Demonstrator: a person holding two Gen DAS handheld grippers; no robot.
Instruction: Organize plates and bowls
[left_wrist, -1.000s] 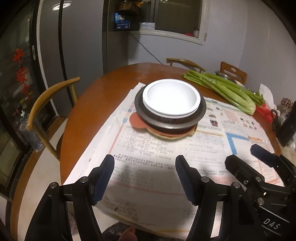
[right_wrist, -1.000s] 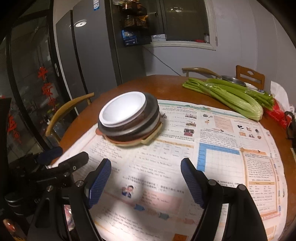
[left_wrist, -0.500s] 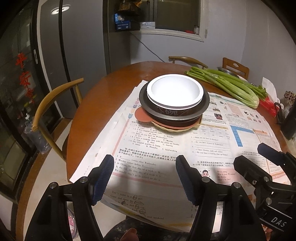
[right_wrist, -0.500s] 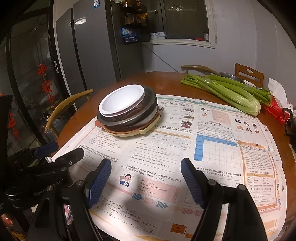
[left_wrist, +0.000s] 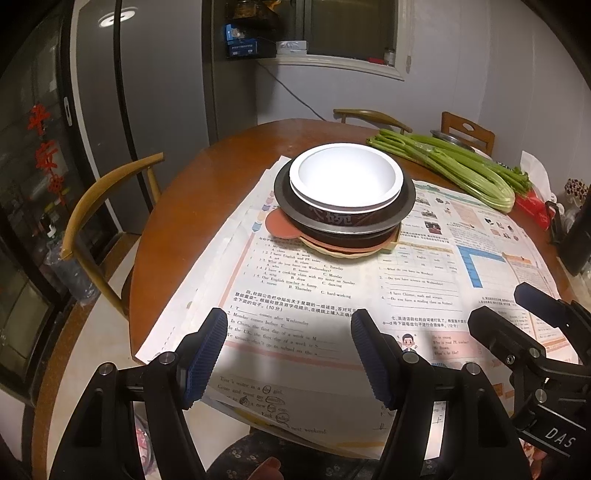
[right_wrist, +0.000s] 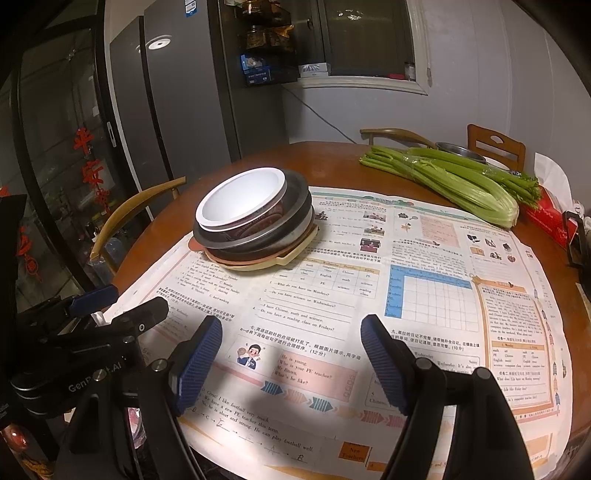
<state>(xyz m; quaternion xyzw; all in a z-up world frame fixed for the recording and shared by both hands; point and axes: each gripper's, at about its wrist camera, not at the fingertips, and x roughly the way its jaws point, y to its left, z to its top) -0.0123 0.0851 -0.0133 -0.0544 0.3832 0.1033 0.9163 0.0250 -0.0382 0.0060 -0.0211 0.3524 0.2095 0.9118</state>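
A stack of dishes stands on newspaper on the round wooden table (left_wrist: 177, 221). A white bowl (left_wrist: 345, 177) sits on top, in a dark bowl (left_wrist: 343, 219), over an orange plate (left_wrist: 279, 225) and a beige plate (left_wrist: 343, 253). The stack also shows in the right wrist view, white bowl (right_wrist: 240, 199) uppermost. My left gripper (left_wrist: 288, 354) is open and empty, near the table's front edge, well short of the stack. My right gripper (right_wrist: 290, 360) is open and empty, to the right of the left one, over the newspaper.
Celery stalks (left_wrist: 450, 166) lie at the far right of the table, with a red packet (left_wrist: 535, 210) beside them. Wooden chairs stand at the left (left_wrist: 107, 195) and behind the table (left_wrist: 467, 131). Newspaper sheets (right_wrist: 424, 280) cover most of the near tabletop.
Both grippers have drawn back from the stack towards the table's front edge and risen a little. The stack has not moved. Both stay open.
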